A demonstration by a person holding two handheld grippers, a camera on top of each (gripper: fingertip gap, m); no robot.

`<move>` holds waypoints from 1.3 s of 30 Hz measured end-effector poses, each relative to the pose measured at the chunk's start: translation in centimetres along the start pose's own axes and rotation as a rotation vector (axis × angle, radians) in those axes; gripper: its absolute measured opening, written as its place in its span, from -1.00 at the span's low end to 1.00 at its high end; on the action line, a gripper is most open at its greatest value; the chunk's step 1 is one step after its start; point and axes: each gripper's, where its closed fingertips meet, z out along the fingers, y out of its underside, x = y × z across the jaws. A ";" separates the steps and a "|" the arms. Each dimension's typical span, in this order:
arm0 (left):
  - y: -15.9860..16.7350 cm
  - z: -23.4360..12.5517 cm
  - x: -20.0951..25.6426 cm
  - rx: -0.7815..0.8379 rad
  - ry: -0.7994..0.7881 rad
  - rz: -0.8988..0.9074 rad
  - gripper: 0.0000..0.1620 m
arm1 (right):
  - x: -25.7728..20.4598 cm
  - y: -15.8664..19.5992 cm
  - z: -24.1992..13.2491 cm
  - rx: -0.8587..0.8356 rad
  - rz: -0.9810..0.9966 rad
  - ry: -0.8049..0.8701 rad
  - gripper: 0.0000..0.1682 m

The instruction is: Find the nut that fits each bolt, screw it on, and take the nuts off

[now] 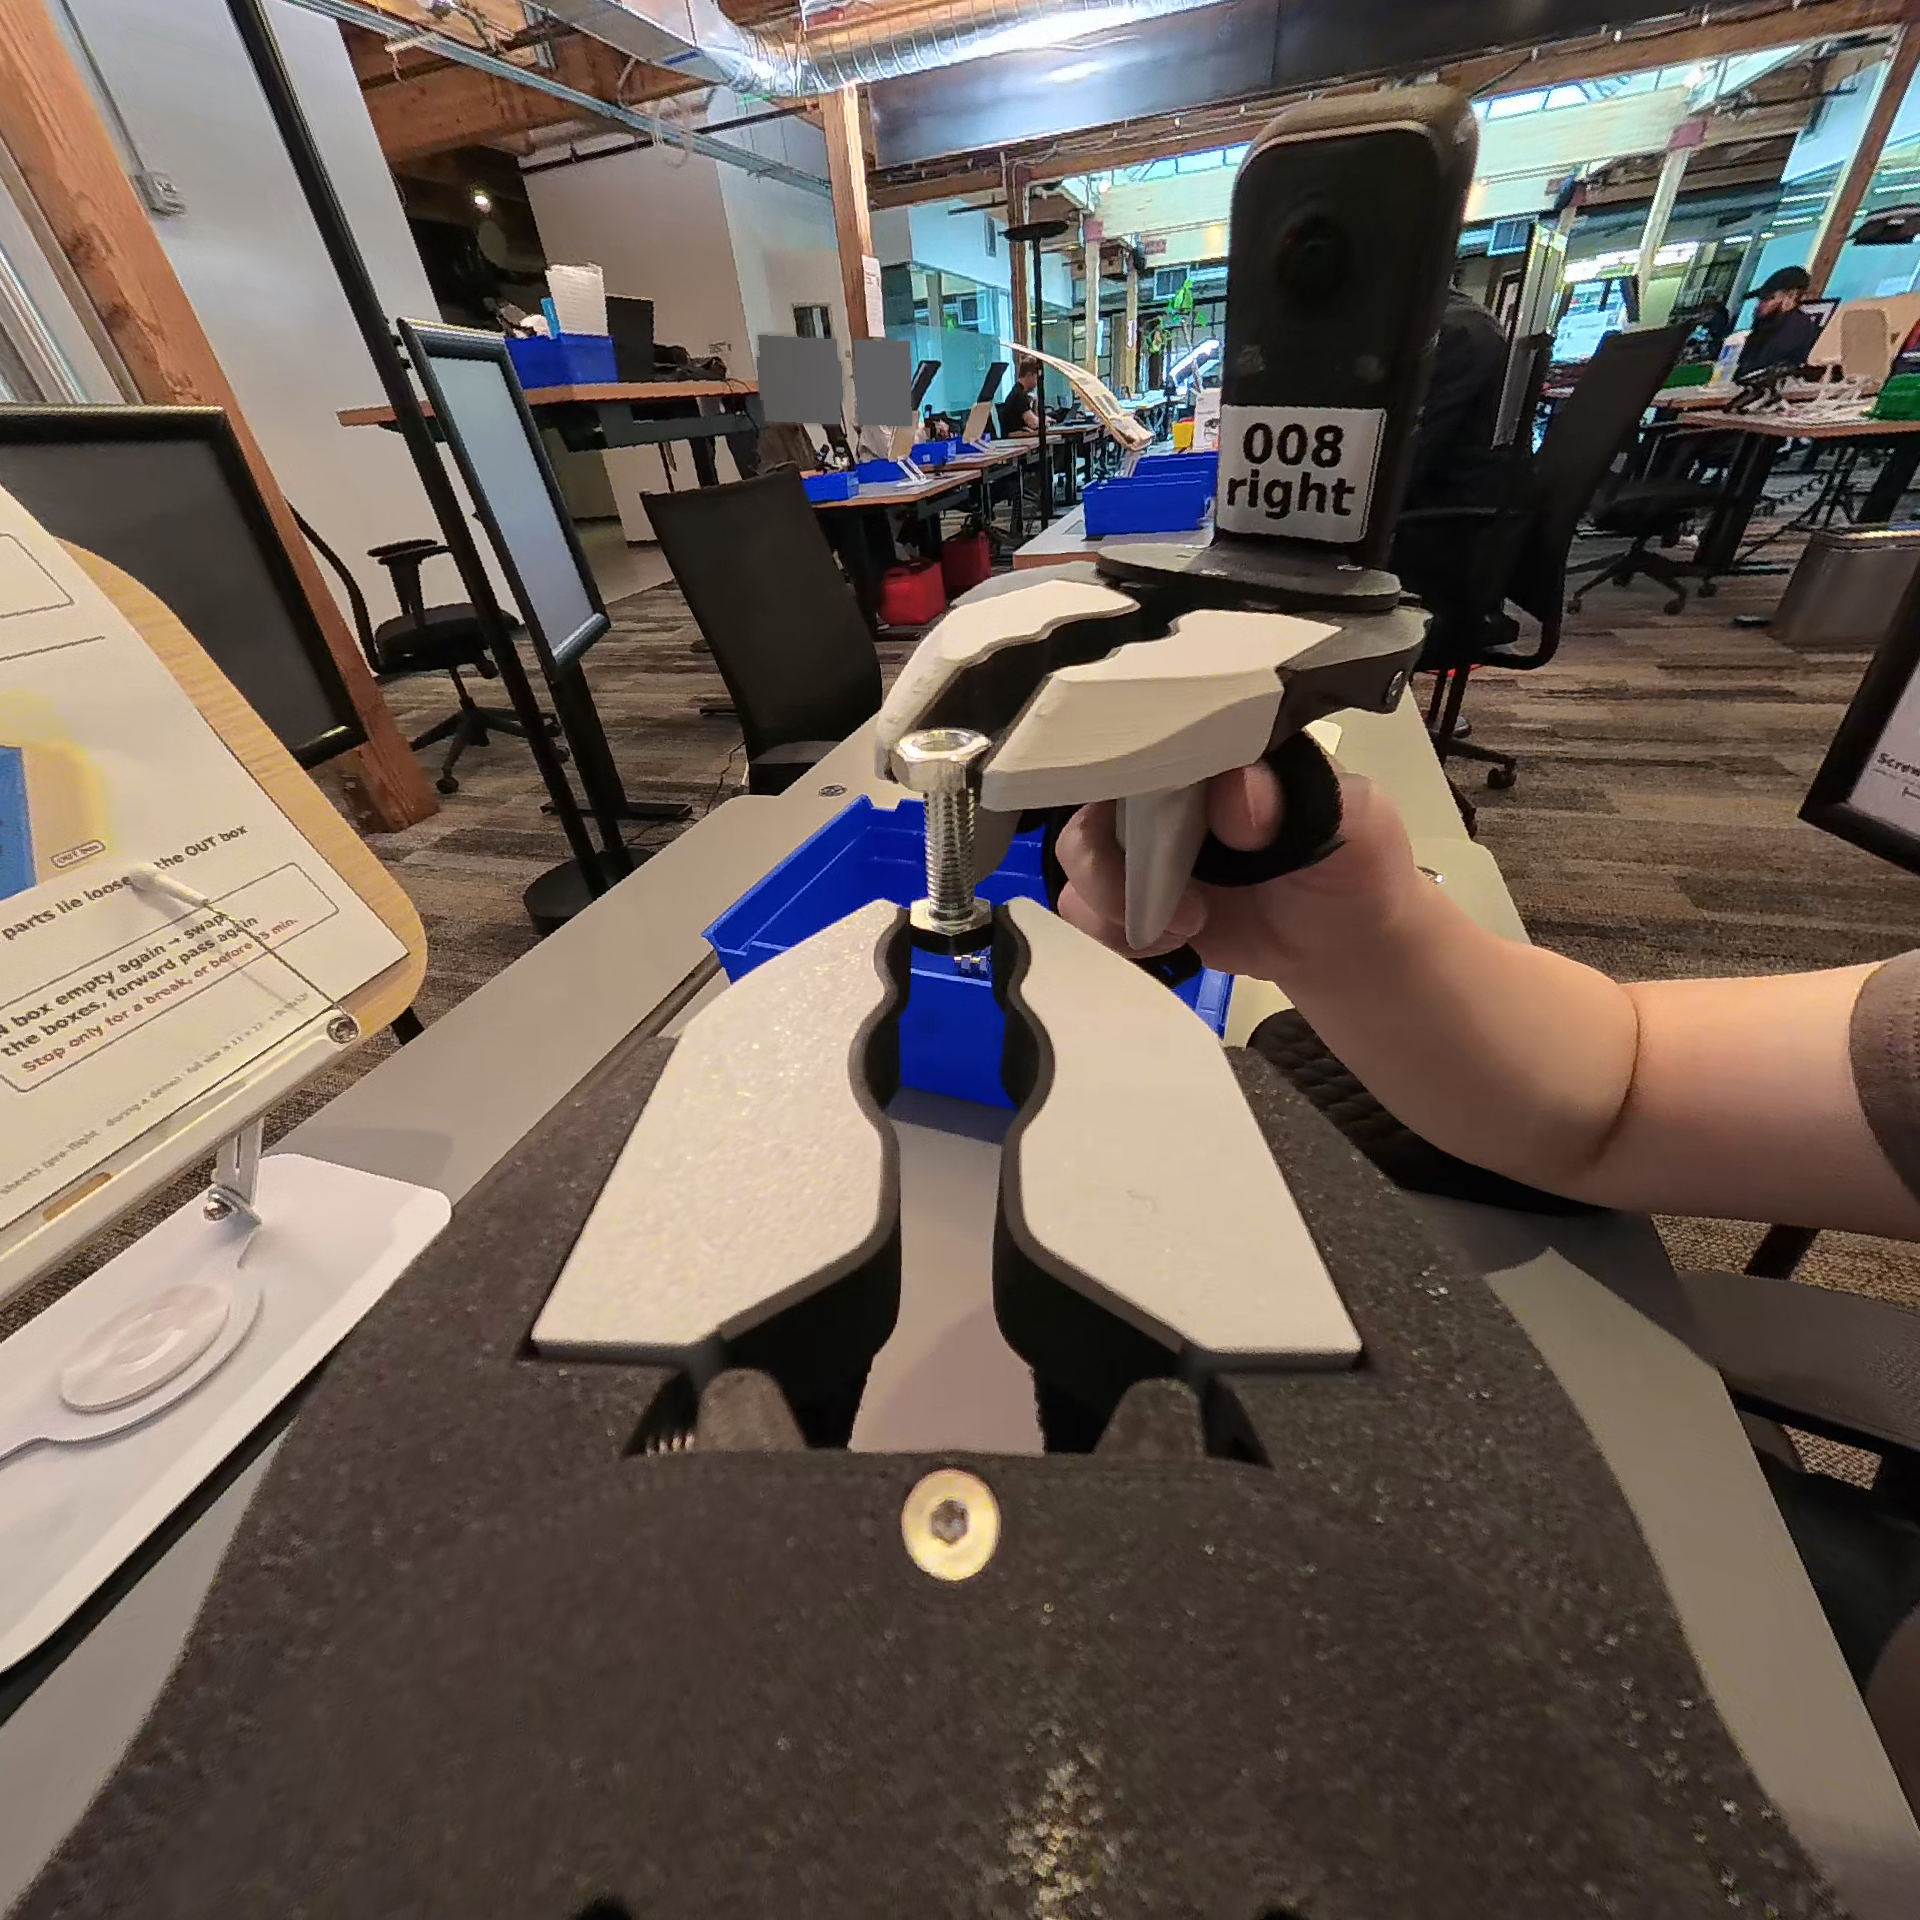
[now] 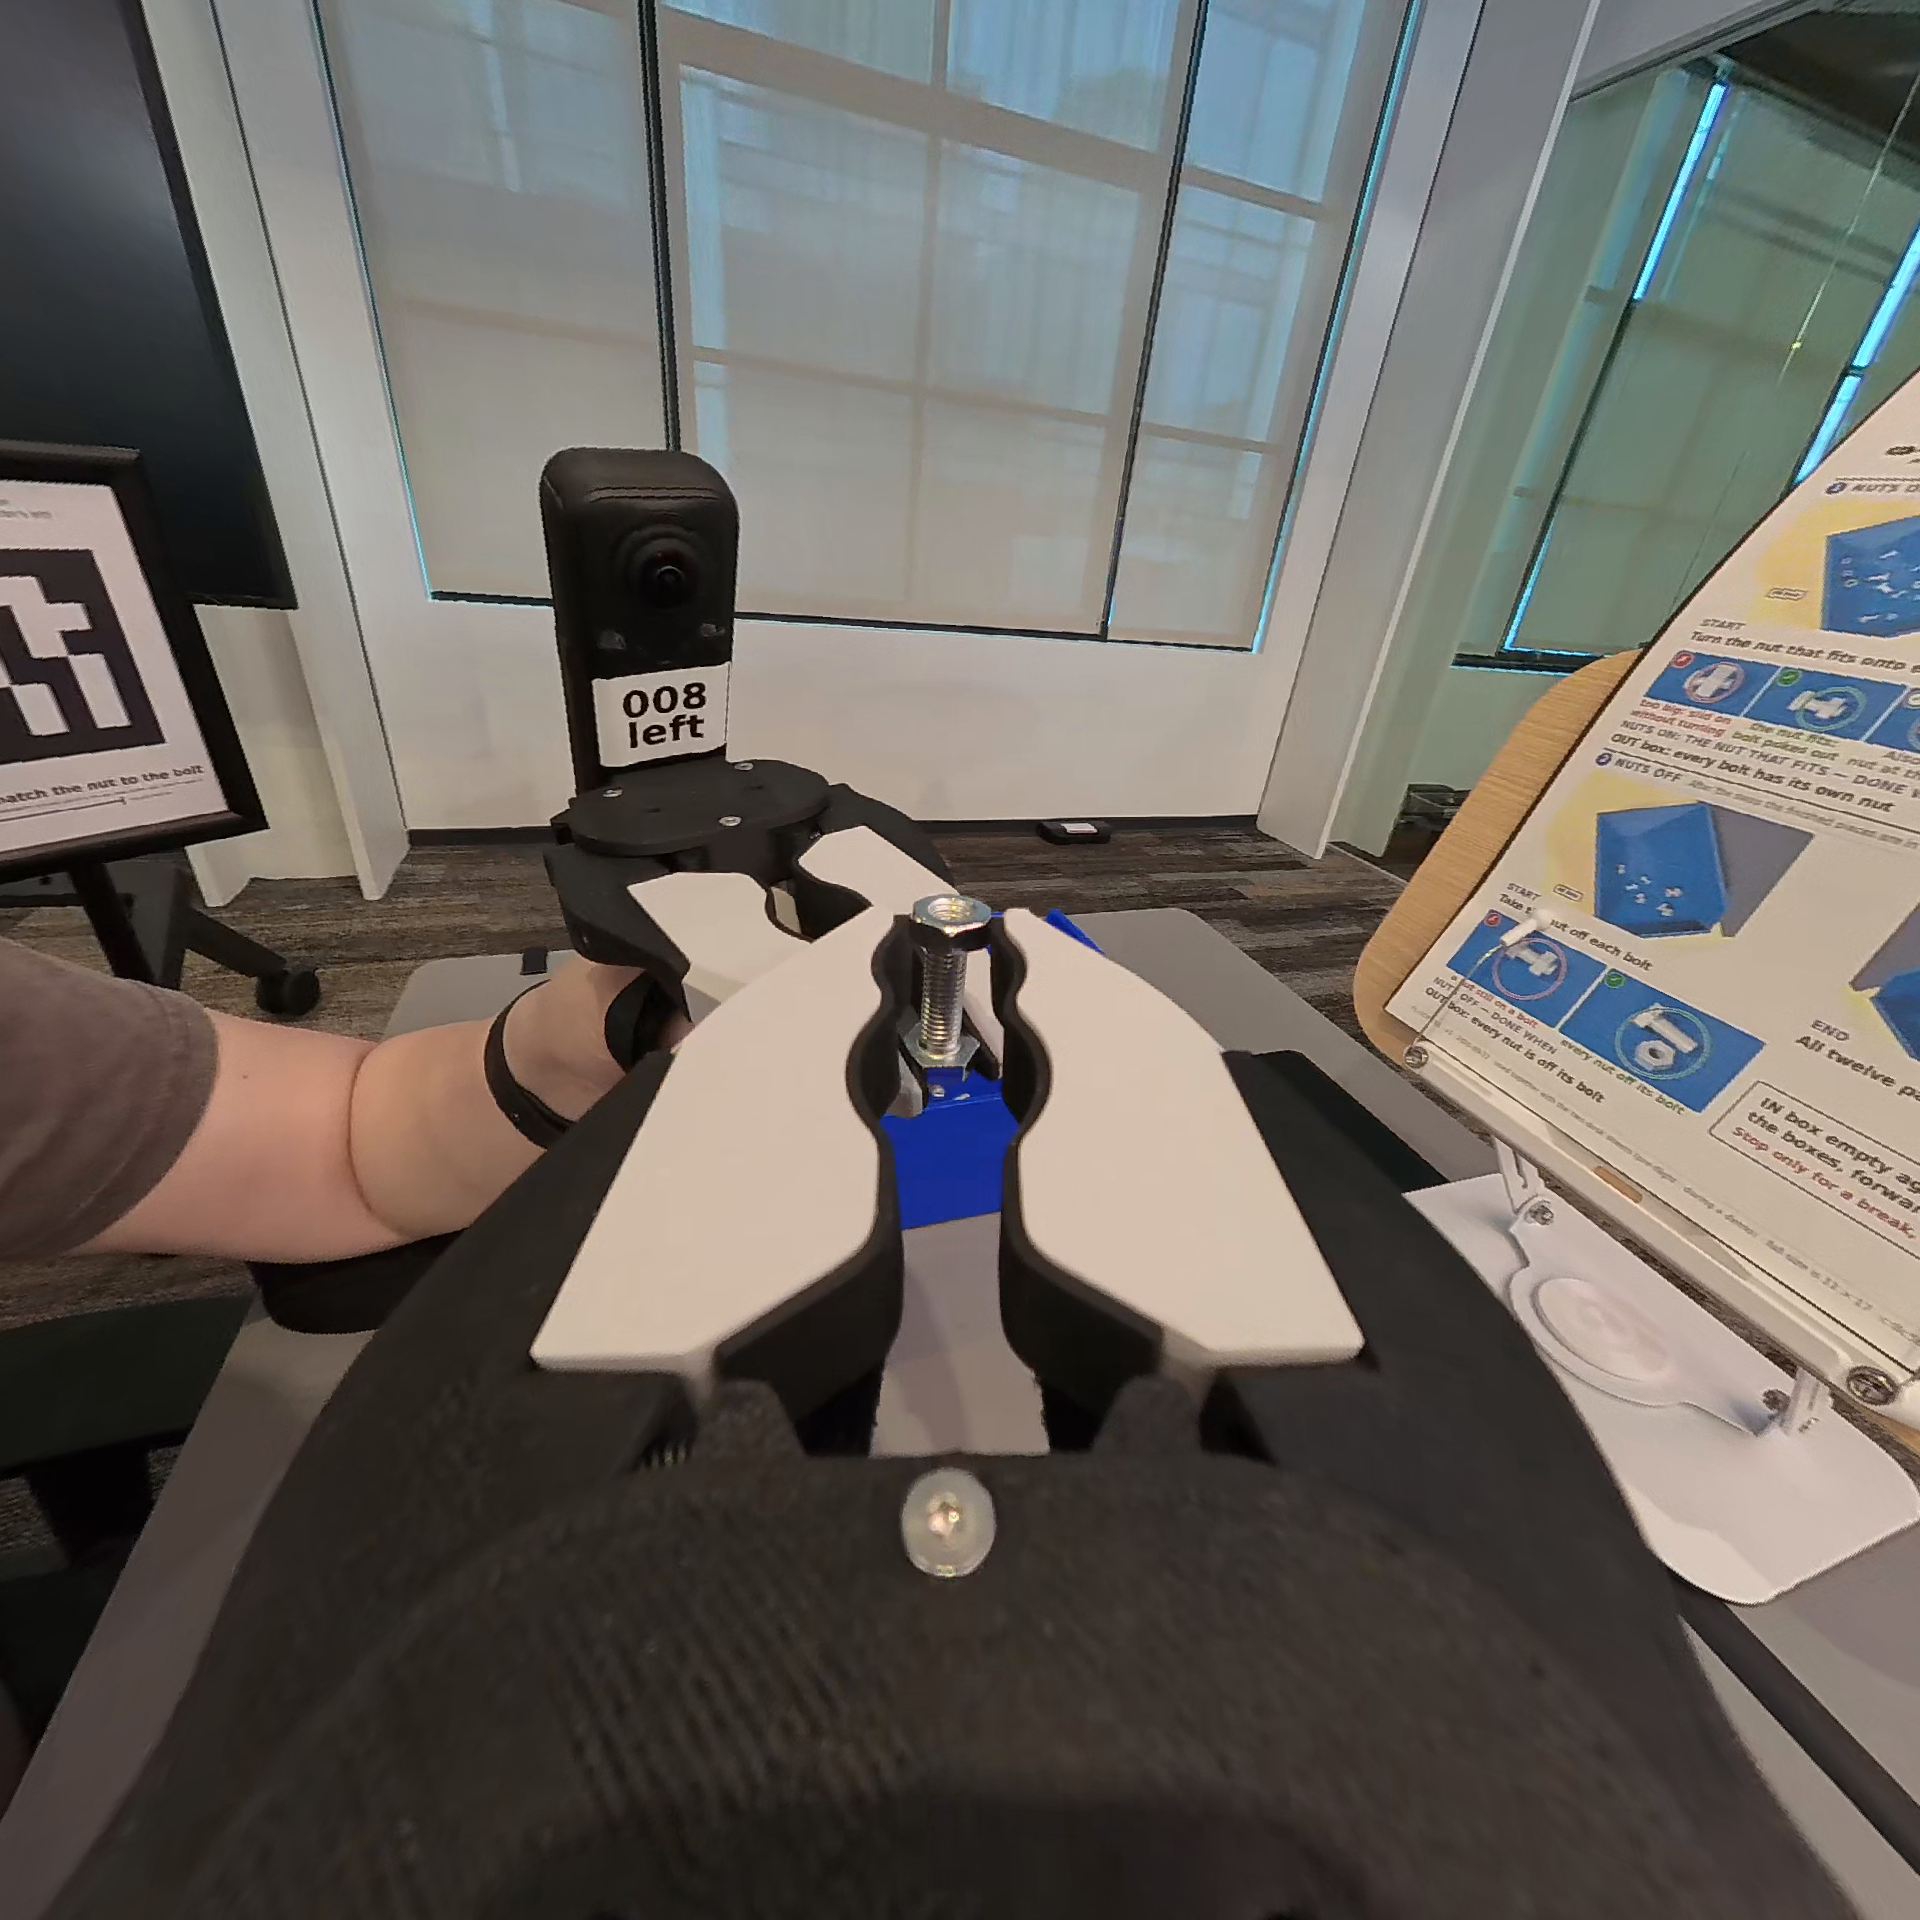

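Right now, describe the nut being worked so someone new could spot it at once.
Find the blue bin on the grey table; above it the two tools meet. The right tool grips the head of an upright silver bolt, and the nut is the small hex piece on its lower thread, pinched in the left tool: the only nut on a bolt.

It's a big open workshop with timber posts [image 1: 850,197] and silver ductwork [image 1: 821,52] overhead. Patchy grey-brown carpet [image 1: 1662,748] runs under rows of desks [image 1: 914,488] and black office chairs [image 1: 769,634]. On the other side, tall white-framed windows [image 2: 925,312] with pale blinds let in soft daylight, beside a dark screen [image 2: 94,260].
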 end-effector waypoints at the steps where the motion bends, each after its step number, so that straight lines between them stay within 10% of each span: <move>1: 0.0 0.0 0.0 -0.001 0.003 -0.001 -0.83 | 0.0 0.0 0.0 0.000 0.002 -0.005 -0.82; 39: 0.0 0.0 0.3 -0.004 0.028 -0.011 -0.83 | -0.2 0.0 -0.1 -0.006 -0.015 -0.029 -0.76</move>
